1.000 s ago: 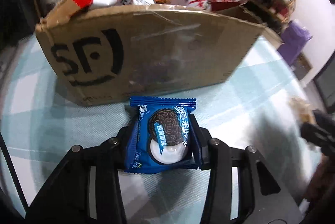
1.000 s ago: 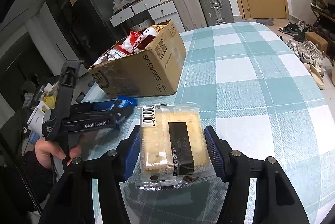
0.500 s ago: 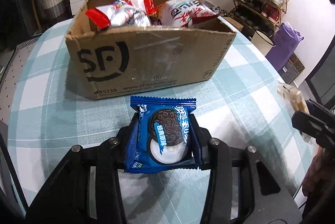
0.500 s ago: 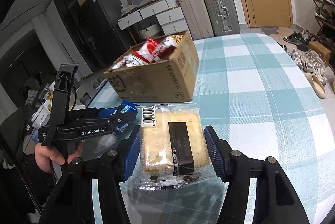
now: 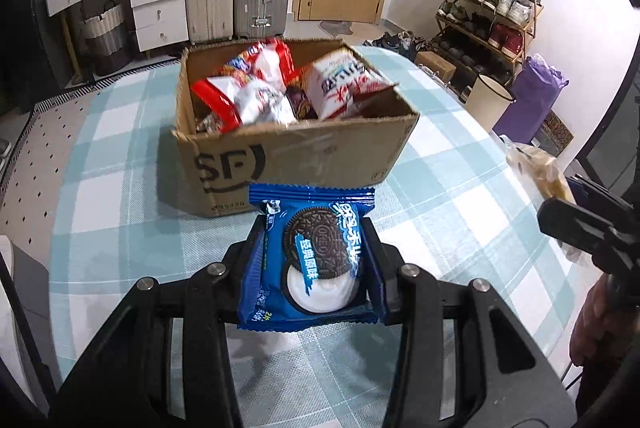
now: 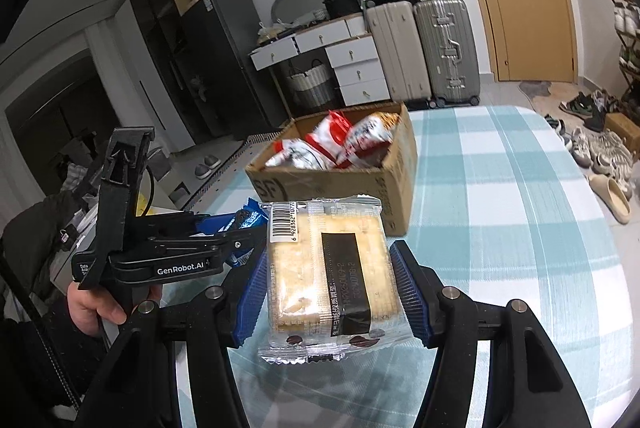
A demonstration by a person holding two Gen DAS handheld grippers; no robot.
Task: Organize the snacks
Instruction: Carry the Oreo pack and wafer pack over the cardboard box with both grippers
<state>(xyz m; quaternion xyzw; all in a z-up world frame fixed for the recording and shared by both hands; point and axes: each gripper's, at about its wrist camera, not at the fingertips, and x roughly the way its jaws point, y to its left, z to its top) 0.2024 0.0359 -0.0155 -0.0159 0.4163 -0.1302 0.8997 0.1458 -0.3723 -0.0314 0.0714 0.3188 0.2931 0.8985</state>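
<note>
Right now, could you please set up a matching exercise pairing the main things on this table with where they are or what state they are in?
Column 1:
1. blue Oreo packet
2. clear cracker packet
3. cardboard box
4. checked tablecloth

Column 2:
A. open at the top, holds red and white snack bags
B. clamped in the right gripper
C. spread under the box
D. clamped in the left gripper

Pairs: 1-D, 2-B, 3-A, 4-C
</note>
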